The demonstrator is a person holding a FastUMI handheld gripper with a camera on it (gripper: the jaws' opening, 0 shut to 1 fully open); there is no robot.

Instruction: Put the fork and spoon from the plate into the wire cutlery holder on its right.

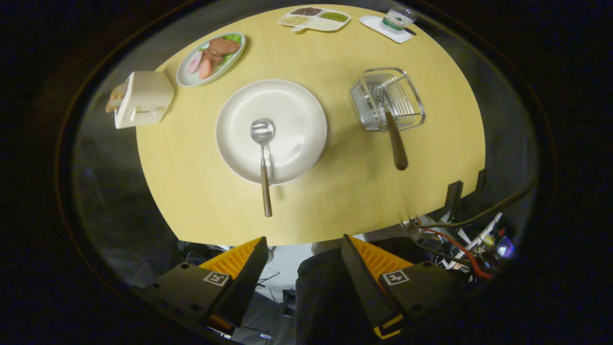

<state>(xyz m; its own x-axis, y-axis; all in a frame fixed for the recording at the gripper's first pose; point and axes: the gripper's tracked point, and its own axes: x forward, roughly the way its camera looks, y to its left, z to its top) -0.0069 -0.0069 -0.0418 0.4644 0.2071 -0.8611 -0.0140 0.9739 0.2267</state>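
Wooden-handled, the spoon (263, 158) is what remains for the step in hand. Nearest of all, the gripper (304, 268) is held back off the near edge of the table (335, 201), its fingers spread wide apart with nothing between them.

Beyond the fingers, the spoon lies with its bowl on the white plate (297, 110) and its handle run out over the plate's near rim onto the table, pointing back toward the gripper. The handle is judged the best place to be taken, since it overhangs the rim and room is left on both sides for the fingers. A pinch squarely across it would be wise, so that the spoon hangs steady when lifted.

To the right of the plate, well apart from it, the wire cutlery holder (388, 98) stands upright, with the fork (395, 139) already leaning in it, handle out toward the near side. The spoon would best be lowered beside that handle, not onto it.

Bare tabletop lies between plate and holder. Farther off, a toaster (143, 98), a food plate (210, 60) and a divided tray (313, 18) stand clear of the path.
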